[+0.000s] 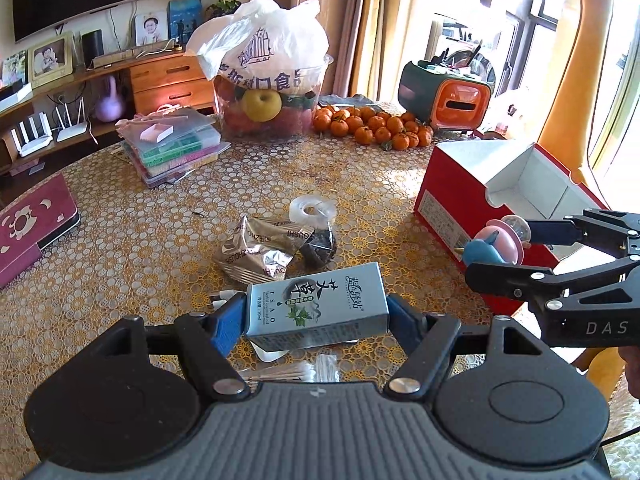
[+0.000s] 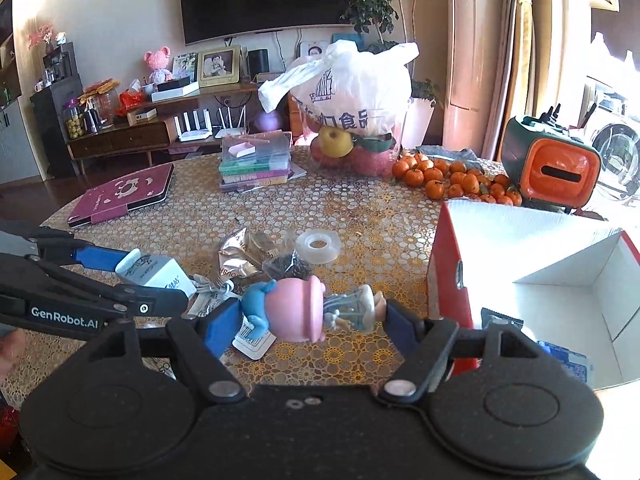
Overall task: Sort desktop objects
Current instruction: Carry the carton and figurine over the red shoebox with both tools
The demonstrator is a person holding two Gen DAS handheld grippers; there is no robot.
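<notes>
Left gripper (image 1: 316,312) was pinching a small pale-blue cardboard carton with a green leaf print (image 1: 318,308) across its short ends, held clear of the table. Right gripper (image 2: 310,316) was clamped on a pink-and-blue plastic toy figure with a clear dome end (image 2: 308,312), lying sideways between the pads. The open red cardboard box with white lining (image 2: 560,280) sat just right of and ahead of the right claw. Judgement: carry the toy over the box rim before releasing, low and level, and keep the left claw back to avoid crossing. Both claws pointed forward, roughly level, left one beside the right. Silver foil wrapper (image 1: 256,252) and clear tape roll (image 1: 314,210) lay ahead of the left claw, unsorted.
</notes>
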